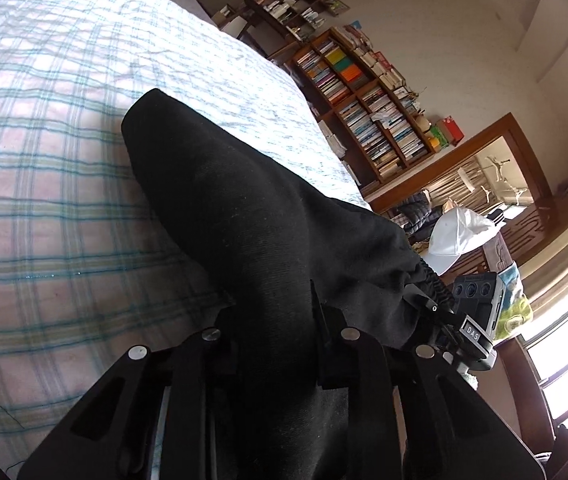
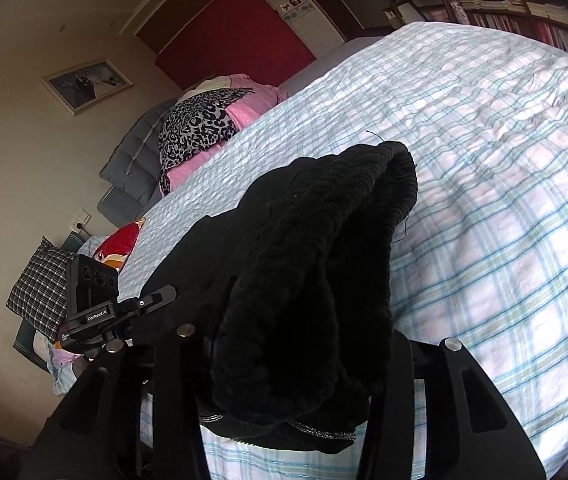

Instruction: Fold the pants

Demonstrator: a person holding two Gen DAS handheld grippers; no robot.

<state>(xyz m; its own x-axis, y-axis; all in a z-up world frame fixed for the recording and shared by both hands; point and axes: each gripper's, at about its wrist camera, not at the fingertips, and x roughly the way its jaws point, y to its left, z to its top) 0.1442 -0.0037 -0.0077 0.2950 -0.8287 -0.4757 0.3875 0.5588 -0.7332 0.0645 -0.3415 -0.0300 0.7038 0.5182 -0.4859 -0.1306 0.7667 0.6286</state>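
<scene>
A: How is the left gripper [image 1: 276, 332] posed?

B: It is angled downward over the bed [image 1: 44, 200], and its jaws are clamped tight on a fold of the black pants [image 1: 244, 208]. The fingertips are buried under the cloth and cannot be made out.

A: And the right gripper [image 2: 304, 360]?

B: It is tilted down likewise, and a thick bunched end of the pants [image 2: 316, 260] is pinched between its jaws. The ribbed cloth is draped over the fingers, so the pads are hidden.

A: Where are the pants found beyond the jaws?

B: In the left wrist view they are stretched from the jaws toward 11 o'clock, lifted over the plaid cover. The right gripper's mounted camera is seen at 3 o'clock, beside the gathered waistband.

A: What is cut off farther away?

B: A bookshelf [image 1: 368, 104] is seen at 1 o'clock, partly cropped. In the right wrist view, pillows [image 2: 204, 128] at 10 o'clock are partly hidden behind the bed edge.
</scene>
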